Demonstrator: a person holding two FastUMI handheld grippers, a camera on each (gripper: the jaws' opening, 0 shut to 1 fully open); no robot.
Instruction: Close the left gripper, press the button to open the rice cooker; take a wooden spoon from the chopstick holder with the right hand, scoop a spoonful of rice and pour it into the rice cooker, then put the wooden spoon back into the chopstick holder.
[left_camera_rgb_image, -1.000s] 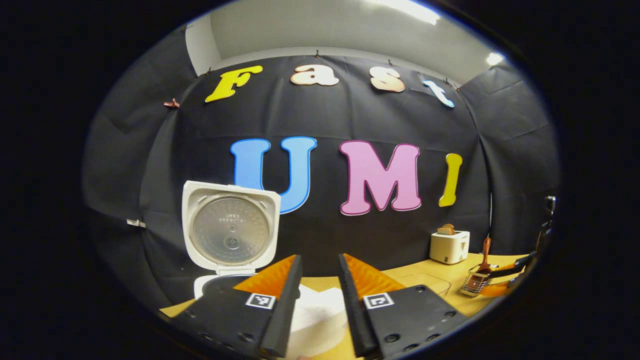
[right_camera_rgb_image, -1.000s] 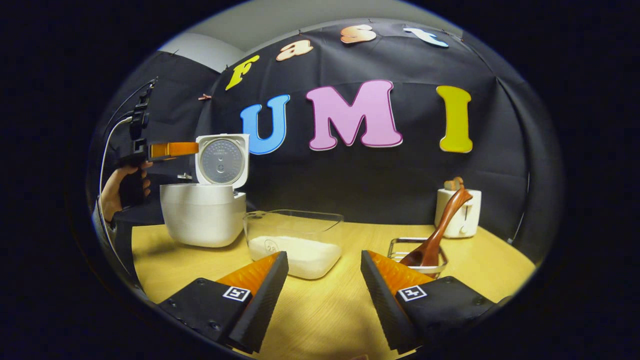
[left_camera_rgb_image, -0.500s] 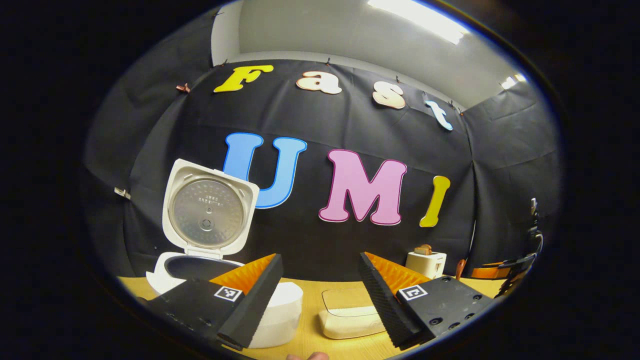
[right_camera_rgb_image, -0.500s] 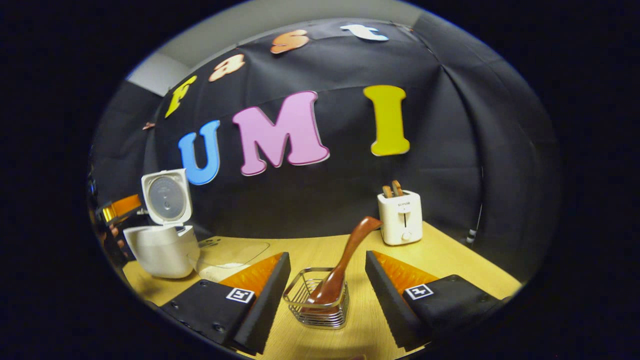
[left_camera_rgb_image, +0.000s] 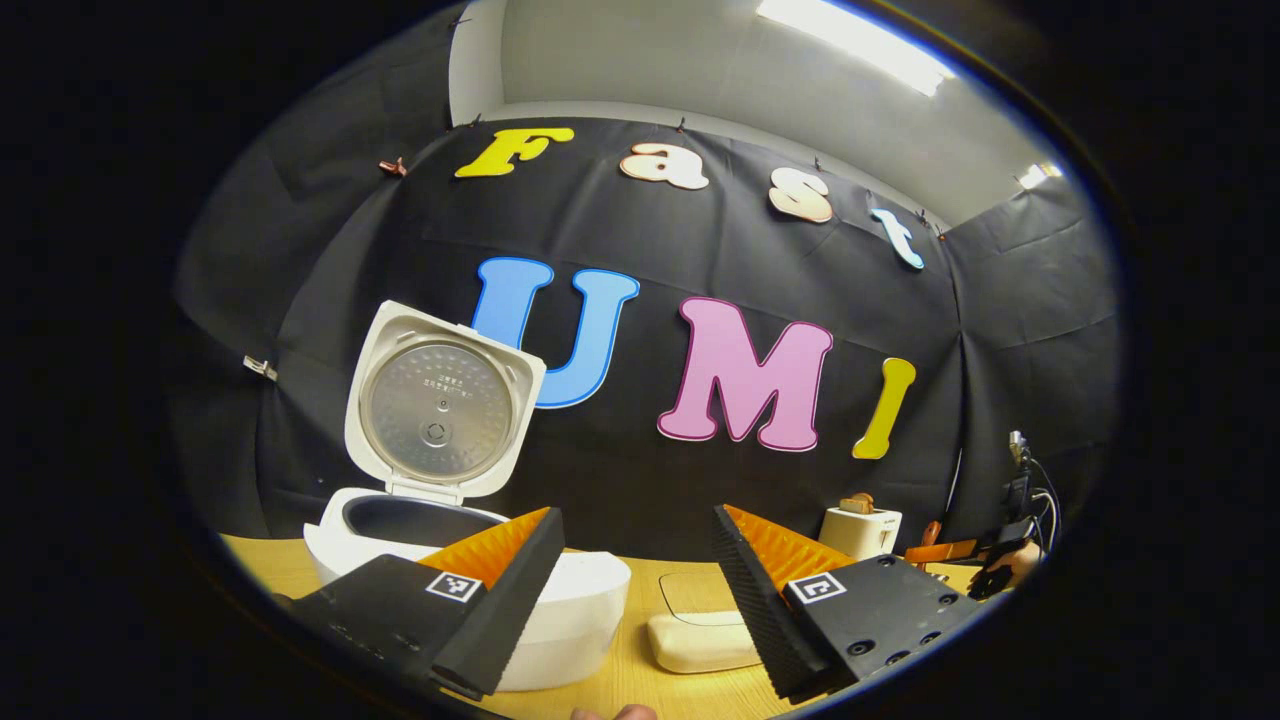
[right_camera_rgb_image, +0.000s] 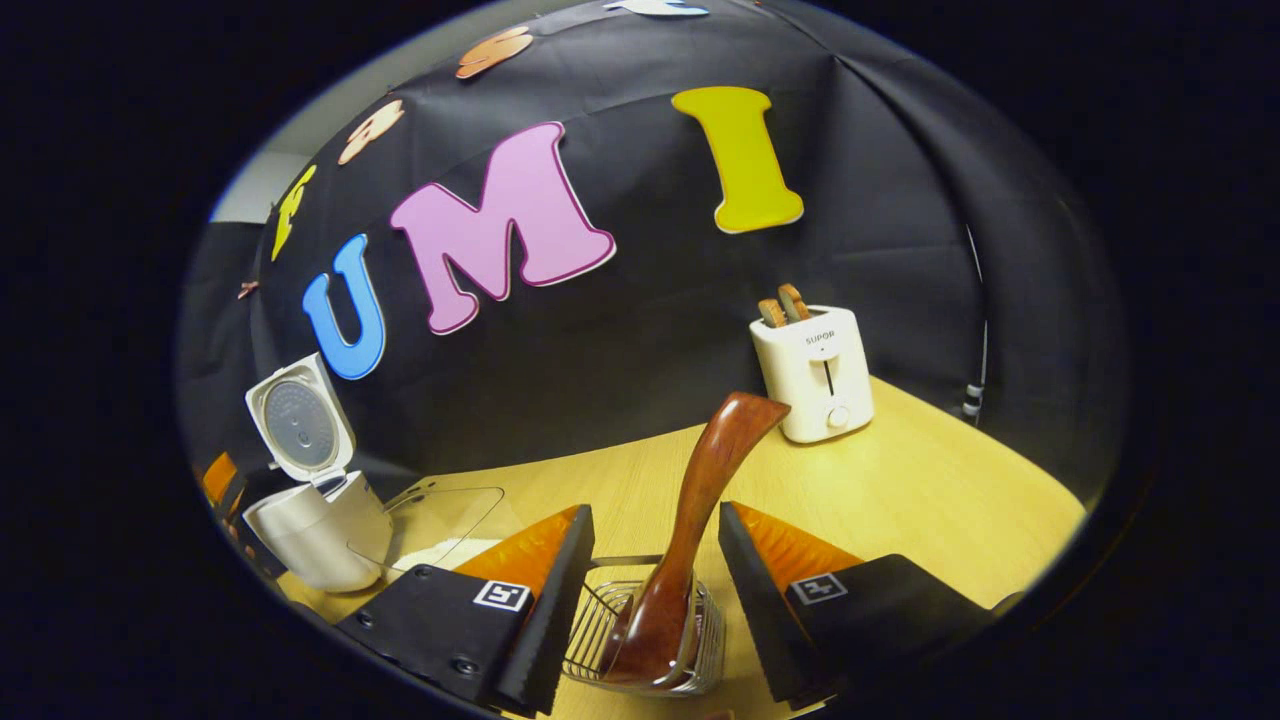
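Standing between the spread right tongs (right_camera_rgb_image: 648, 590), untouched: wooden spoon (right_camera_rgb_image: 690, 520) in chopstick holder (right_camera_rgb_image: 700, 640).

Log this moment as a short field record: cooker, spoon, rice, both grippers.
Rice cooker: white rice cooker, lid raised, pot open
Spoon: brown wooden spoon standing tilted in the wire chopstick holder, not yet gripped
Rice: white rice in the clear container on the wooden table
Right gripper: jaws open, either side of the spoon
Left gripper: jaws open, empty, near the cooker
Background: white toaster
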